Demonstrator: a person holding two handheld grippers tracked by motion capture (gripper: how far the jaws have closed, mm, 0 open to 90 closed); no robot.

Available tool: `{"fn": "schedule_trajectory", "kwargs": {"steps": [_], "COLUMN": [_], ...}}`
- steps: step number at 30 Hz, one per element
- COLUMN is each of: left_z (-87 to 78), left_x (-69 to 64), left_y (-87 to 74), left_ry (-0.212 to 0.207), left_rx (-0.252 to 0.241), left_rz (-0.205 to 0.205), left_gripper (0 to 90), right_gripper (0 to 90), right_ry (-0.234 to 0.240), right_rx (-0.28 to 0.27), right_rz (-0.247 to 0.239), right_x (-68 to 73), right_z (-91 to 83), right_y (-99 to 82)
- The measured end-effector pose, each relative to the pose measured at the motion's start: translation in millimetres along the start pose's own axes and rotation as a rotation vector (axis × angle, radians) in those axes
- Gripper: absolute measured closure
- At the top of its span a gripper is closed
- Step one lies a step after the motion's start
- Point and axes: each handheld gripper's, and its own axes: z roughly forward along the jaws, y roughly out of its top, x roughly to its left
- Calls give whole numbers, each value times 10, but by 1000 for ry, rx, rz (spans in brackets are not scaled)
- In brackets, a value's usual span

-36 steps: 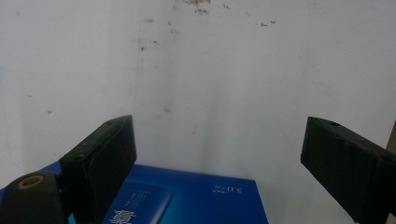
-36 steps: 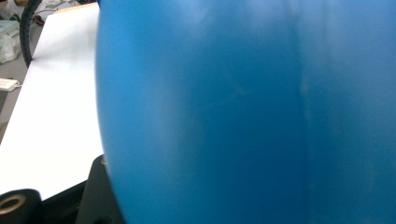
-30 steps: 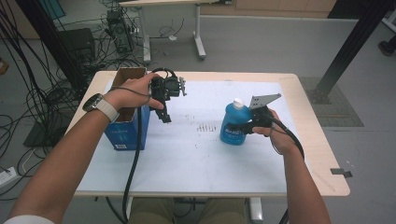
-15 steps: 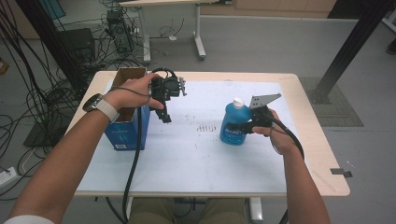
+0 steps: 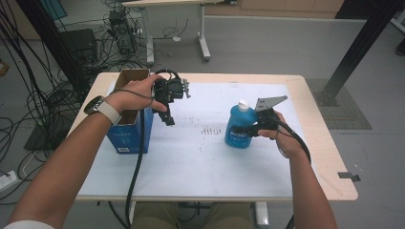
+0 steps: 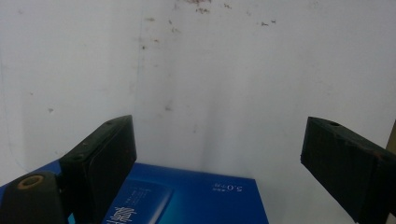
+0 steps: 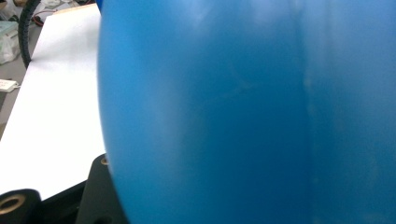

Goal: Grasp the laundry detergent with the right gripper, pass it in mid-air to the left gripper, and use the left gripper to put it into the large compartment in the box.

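Gripping the blue bottle (image 5: 239, 128) at mid-body, the right gripper (image 5: 250, 130) keeps it upright on the table (image 5: 200, 162), likely ready to lift toward the open blue carton (image 5: 128, 125) well left of the bottle. The left gripper (image 5: 167, 114) hangs empty beside that carton, jaws wide, leaving bare tabletop between carton and bottle.

Looking down past its spread jaws, the left gripper view shows the carton's blue side (image 6: 187, 198) below.

Pressed close, the right gripper view shows the bottle's wall (image 7: 247, 112).

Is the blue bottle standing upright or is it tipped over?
Upright. In the high view the blue bottle stands on the table with its white cap at the top, and the right gripper is closed on its body.
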Motion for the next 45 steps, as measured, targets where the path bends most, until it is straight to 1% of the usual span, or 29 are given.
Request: {"fn": "schedule_trajectory", "kwargs": {"steps": [25,29,31,34,39,45], "left_z": [-8,-23,-30,-31,-49,-98], "left_x": [-1,-9,-17,-23,-47,-94], "left_y": [-19,-16,-12,-2,8,14], "left_ry": [5,8,8,8,11,17], "left_rx": [-7,-3,-3,-4,-6,-7], "left_rz": [-3,4,7,10,15,24], "left_gripper": [106,107,107,107,107,107], "right_gripper": [418,418,418,419,419,420], "right_ry": [1,1,-5,-12,-12,-10], "right_rx": [2,9,12,-8,-6,-5], "right_rz": [3,-1,-10,-13,-23,-30], "right_x": [-1,1,8,5,16,51], "right_z": [-4,-9,-26,-84,-156,-186], "right_y": [1,11,26,65,150,238]}}
